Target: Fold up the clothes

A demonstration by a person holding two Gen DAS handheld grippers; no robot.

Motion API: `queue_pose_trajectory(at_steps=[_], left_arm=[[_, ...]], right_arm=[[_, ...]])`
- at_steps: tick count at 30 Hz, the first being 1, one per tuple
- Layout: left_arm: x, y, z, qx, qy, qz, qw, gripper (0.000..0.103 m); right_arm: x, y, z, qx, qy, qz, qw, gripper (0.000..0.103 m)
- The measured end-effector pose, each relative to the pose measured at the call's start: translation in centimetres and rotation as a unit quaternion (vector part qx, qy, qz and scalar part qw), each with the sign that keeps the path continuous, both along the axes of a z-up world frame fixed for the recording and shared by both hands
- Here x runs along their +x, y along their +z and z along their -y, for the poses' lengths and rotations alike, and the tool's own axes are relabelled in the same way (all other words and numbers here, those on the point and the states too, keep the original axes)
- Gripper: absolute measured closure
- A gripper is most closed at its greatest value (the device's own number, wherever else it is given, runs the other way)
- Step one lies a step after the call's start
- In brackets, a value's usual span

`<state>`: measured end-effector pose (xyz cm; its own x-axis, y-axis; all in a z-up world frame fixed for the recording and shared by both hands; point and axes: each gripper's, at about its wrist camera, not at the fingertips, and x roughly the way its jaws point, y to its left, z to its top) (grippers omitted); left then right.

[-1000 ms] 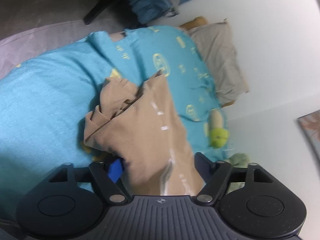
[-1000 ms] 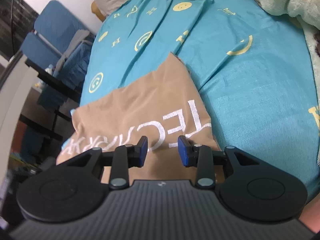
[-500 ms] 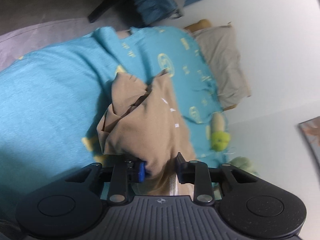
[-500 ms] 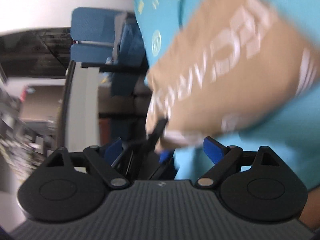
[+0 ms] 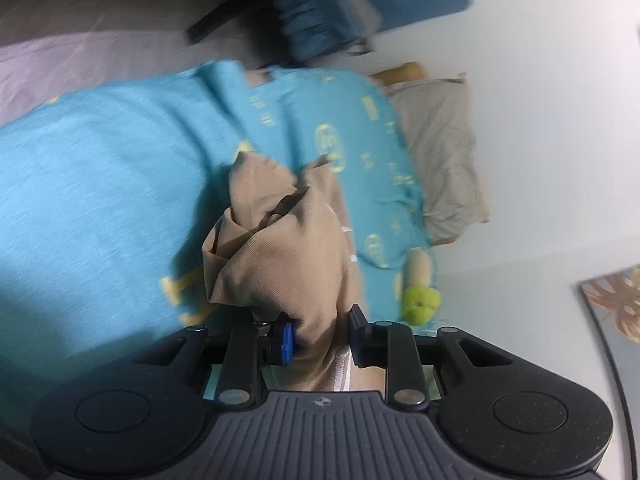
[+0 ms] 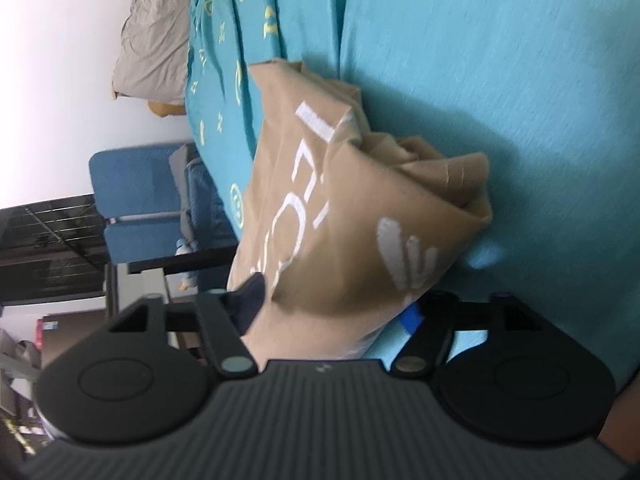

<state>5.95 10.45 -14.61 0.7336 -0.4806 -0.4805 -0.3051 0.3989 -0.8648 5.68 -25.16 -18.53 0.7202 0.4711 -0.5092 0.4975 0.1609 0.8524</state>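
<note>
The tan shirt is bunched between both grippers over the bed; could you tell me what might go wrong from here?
1. The tan shirt sits crumpled, not flat, so any fold may set creases in.
2. The right gripper has just been closing around a thick wad and may catch uneven layers.
3. The left gripper pinches only a small bunch, which could slip free.

Green plush toy (image 5: 420,306) beside grey pillow (image 5: 440,152)
</note>
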Motion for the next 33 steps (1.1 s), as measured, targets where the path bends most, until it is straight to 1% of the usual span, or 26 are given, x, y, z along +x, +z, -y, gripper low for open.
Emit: queue_pose_trajectory(at_steps=[1,2,3,4,6,8,9,11,12,14,16,19,22,26,27,29,30,33], left_arm=[[0.2,-0.4,-0.2,-0.01,0.0,-0.009,0.9999,0.073],[0.3,-0.7,-0.3,-0.019,0.0,-0.018,0.9997,0.07],[0.5,-1.0,-0.3,-0.021,0.0,-0.026,0.9994,0.064],[0.7,-1.2,-0.4,-0.022,-0.001,-0.034,0.9992,0.059],[1.2,-1.6,-0.2,-0.013,-0.006,-0.05,0.9987,0.056],[1.6,-2.0,-0.1,-0.006,-0.01,-0.064,0.9979,0.052],[1.7,-2.1,-0.2,-0.008,-0.01,-0.067,0.9977,0.051],[1.7,-2.3,-0.3,-0.008,-0.007,-0.066,0.9978,0.052],[1.7,-2.3,-0.4,-0.008,-0.005,-0.063,0.9979,0.057],[1.6,-2.3,-0.4,-0.002,-0.004,-0.059,0.9982,0.059],[1.5,-2.1,-0.4,0.004,-0.003,-0.053,0.9986,0.064],[1.2,-1.8,-0.4,0.007,-0.004,-0.039,0.9992,0.07],[1.1,-1.5,-0.3,0.006,-0.006,-0.028,0.9996,0.073],[1.2,-0.6,0.1,0.02,-0.017,-0.026,0.9993,0.076],[1.1,-0.1,0.4,0.025,-0.019,-0.023,0.9992,0.076],[1.0,1.2,1.0,0.04,-0.019,-0.018,0.9988,0.076],[1.0,2.1,1.6,0.046,-0.02,-0.014,0.9987,0.077],[1.1,5.4,3.2,0.061,-0.025,0.004,0.9978,0.078]], right_arm=[[-0.1,0.1,0.0,-0.013,-0.001,-0.004,1.0,0.05],[0.0,0.1,-0.1,-0.021,-0.001,-0.005,1.0,0.057],[0.0,0.1,-0.2,-0.029,-0.001,-0.005,1.0,0.062],[0.1,0.2,-0.4,-0.037,-0.001,-0.005,0.999,0.064],[-0.1,0.3,-0.7,-0.049,0.001,-0.002,0.999,0.069],[0.2,0.3,-0.4,-0.058,0.004,0.002,0.998,0.07],[0.4,0.4,-0.3,-0.063,0.005,0.004,0.998,0.071],[0.5,0.5,-0.2,-0.071,0.009,0.01,0.997,0.072],[0.5,0.6,-0.2,-0.076,0.01,0.014,0.997,0.073],[0.7,0.9,-0.2,-0.087,0.013,0.022,0.996,0.073],[0.7,1.2,-0.1,-0.094,0.015,0.029,0.995,0.074],[0.7,1.5,-0.1,-0.103,0.019,0.037,0.994,0.074],[0.7,1.7,0.0,-0.114,0.022,0.04,0.992,0.074],[0.8,2.2,0.3,-0.121,0.021,0.046,0.991,0.075],[1.0,2.5,0.4,-0.128,0.023,0.049,0.99,0.076],[1.1,2.8,0.8,-0.121,0.02,0.047,0.991,0.077],[1.1,3.0,1.0,-0.114,0.017,0.047,0.992,0.077],[1.0,4.6,2.0,-0.112,0.005,0.056,0.992,0.078]])
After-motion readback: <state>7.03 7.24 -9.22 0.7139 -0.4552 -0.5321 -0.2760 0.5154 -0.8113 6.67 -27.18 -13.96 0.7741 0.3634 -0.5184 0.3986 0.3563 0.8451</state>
